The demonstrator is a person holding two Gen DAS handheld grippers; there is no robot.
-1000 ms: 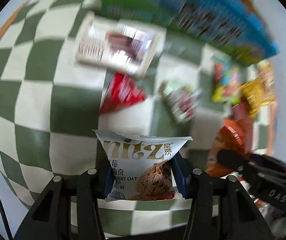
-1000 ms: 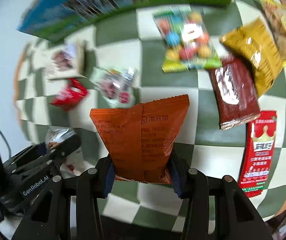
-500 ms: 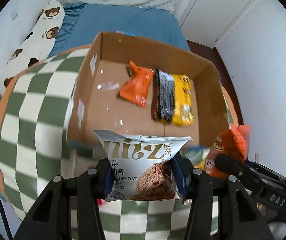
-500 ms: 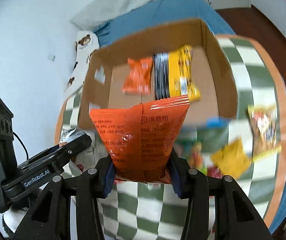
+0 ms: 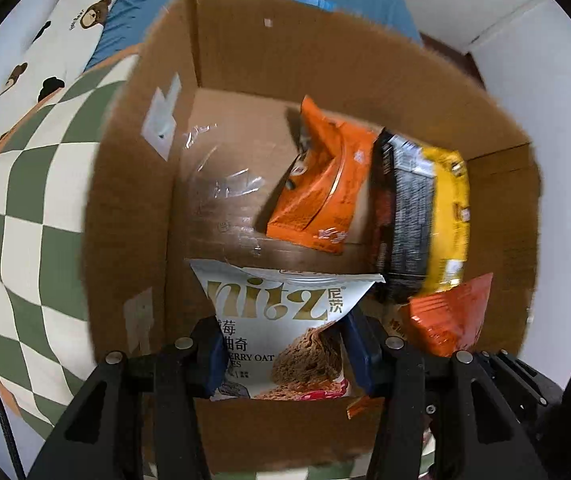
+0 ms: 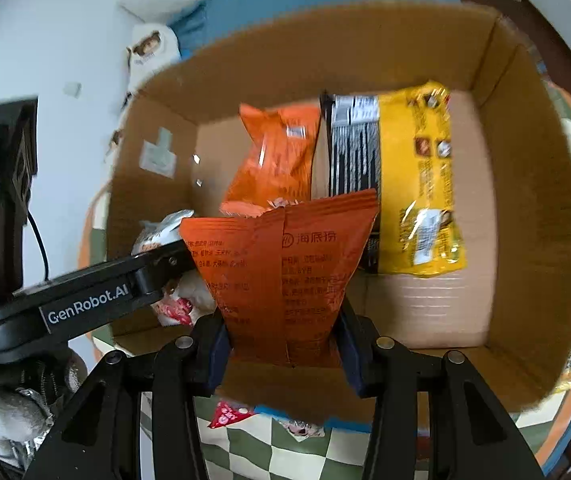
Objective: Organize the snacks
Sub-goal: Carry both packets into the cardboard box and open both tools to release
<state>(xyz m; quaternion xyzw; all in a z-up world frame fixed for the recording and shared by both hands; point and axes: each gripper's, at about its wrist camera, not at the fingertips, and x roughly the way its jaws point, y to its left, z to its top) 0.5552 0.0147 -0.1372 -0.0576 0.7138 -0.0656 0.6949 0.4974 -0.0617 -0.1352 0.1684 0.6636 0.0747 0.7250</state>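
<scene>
While it points down over the open cardboard box (image 5: pixel 497 184), the left gripper (image 5: pixel 283 354) is clamped on a white cookie packet (image 5: pixel 285 320); on the box floor lie a small orange packet (image 5: pixel 321 192) and a yellow and black packet (image 5: pixel 425 216), side by side. From the right wrist, the right gripper (image 6: pixel 283 354) is closed on an orange snack bag (image 6: pixel 285 272) above the near wall of the box, and the left gripper shows beside it at the left.
</scene>
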